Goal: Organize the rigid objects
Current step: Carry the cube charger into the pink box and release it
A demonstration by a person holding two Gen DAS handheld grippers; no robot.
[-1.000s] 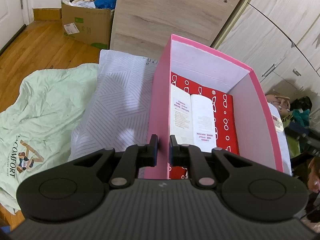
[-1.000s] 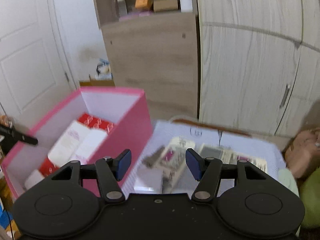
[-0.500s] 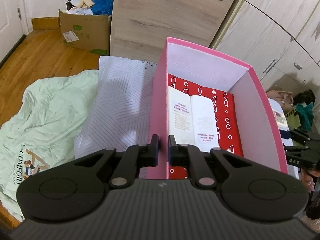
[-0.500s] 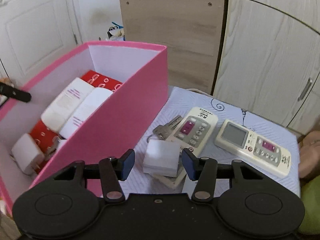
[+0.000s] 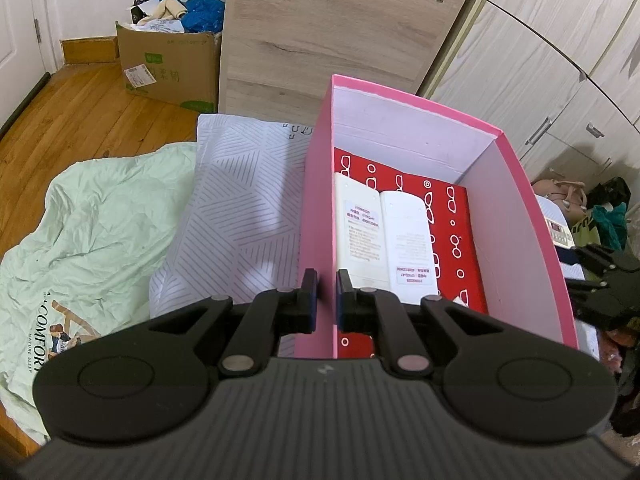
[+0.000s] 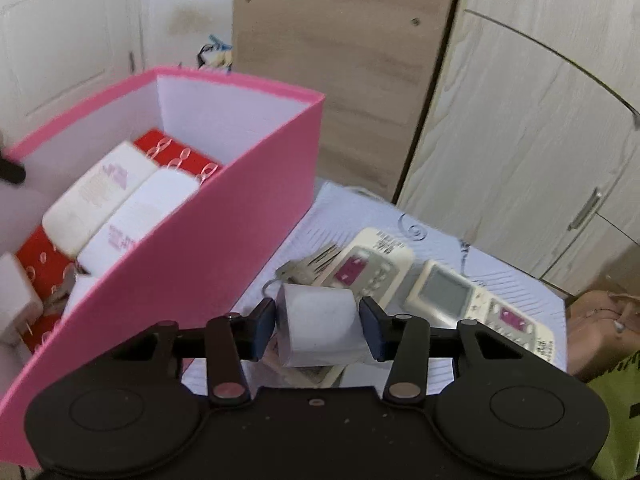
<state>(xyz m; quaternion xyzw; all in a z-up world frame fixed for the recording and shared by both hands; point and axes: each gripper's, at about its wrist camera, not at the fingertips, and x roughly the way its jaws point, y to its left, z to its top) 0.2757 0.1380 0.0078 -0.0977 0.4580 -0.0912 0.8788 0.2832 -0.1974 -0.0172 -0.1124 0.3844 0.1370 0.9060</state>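
Left gripper pinching near left wall of pink box, jaws pressed together on thin card, steadying it. Inside box, two white remotes lying face down, side by side on red liner. Right of box, right gripper straddling small white block, likely charger; jaws have just been closing, pads seeming just shy of block's side faces. Beyond block, keys and two more remotes lying on striped cloth. Block probably light, stiff, smooth: take flat opposite sides, grip squarely to avoid slipping.
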